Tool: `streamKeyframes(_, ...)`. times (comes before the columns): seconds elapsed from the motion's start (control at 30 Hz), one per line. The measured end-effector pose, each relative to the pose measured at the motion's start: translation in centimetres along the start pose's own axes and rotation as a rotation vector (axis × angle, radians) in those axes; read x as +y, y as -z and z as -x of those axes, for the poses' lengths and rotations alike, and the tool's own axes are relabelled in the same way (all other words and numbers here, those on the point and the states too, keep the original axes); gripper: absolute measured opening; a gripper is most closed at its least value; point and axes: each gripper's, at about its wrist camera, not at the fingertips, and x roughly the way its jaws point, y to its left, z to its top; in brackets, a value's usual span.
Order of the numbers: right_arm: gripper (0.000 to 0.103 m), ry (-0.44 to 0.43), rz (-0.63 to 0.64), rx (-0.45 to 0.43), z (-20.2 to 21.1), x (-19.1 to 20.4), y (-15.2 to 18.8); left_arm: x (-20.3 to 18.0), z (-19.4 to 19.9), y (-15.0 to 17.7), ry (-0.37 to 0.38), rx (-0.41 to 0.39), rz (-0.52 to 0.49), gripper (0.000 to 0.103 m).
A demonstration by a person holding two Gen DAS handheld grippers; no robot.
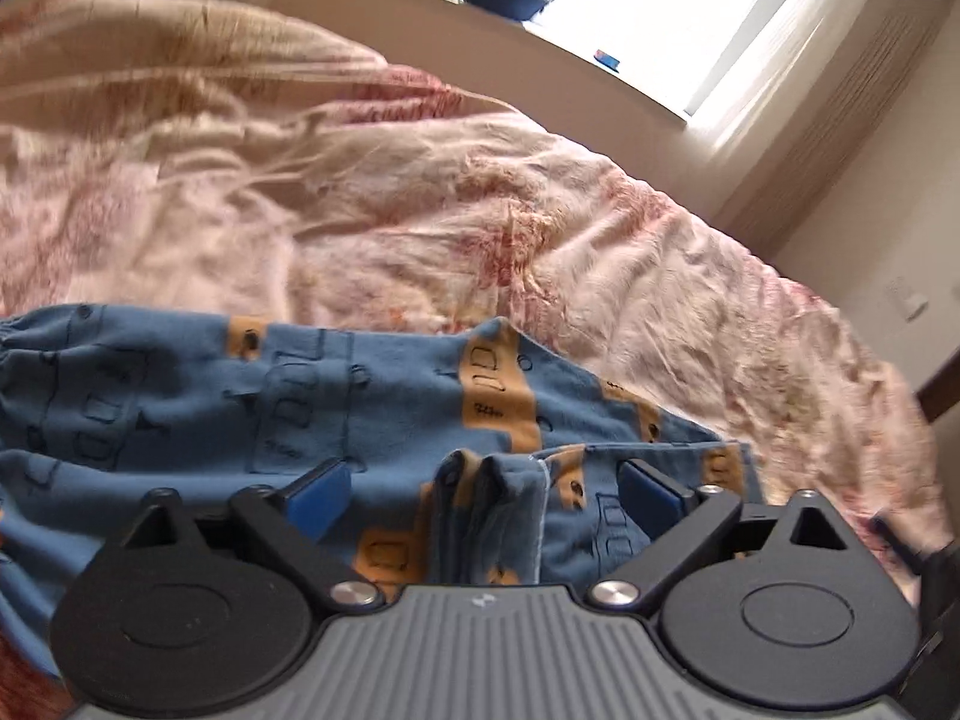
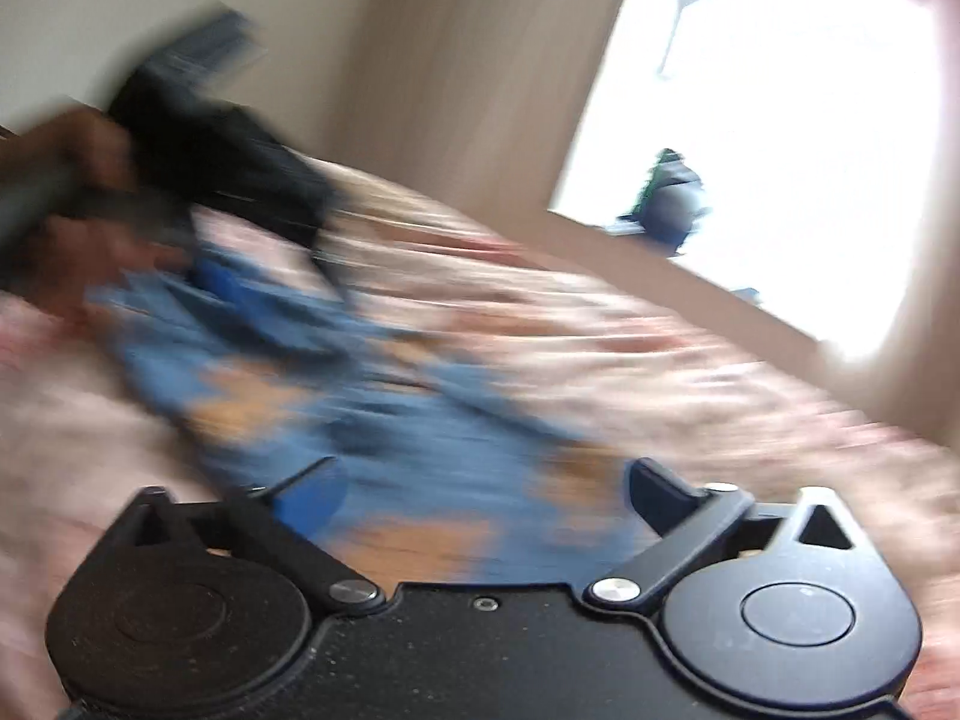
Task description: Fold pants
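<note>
Blue orange-patched pants [image 1: 252, 408], rumpled, on bedspread [image 1: 540, 228]

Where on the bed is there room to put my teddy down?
The free patch is the wrinkled pink floral bedspread, between the blue patterned pants and the bright window. It also looks bare toward the bed's right edge. Right in front it is crowded: the pants lie between the open left gripper pads, and below the open right gripper.

- Daylight floods in from a blown-out window [image 1: 648, 12].
- Left wrist view is mostly sharp, its corners fisheye-curved and dark.
- Right wrist view is heavily motion-smeared.
</note>
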Motion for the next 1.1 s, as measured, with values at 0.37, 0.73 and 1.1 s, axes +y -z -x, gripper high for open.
streamKeyframes(0.37,0.102,-0.089,0.071,-0.039,-11.1,-2.5,0.7,-2.2,-3.7,3.0,-0.333,-0.111,-0.193,0.103)
streamKeyframes(0.73,0.1,0.189,-0.062,-0.047,-7.2,-7.1,2.1,0.0,0.1,2.6,-0.148,-0.151,-0.112,0.103)
streamKeyframes(1.1,0.102,0.078,0.032,0.039,-3.0,-0.5,3.8,-1.4,-0.4,5.7,-0.249,-0.13,-0.319,0.103)
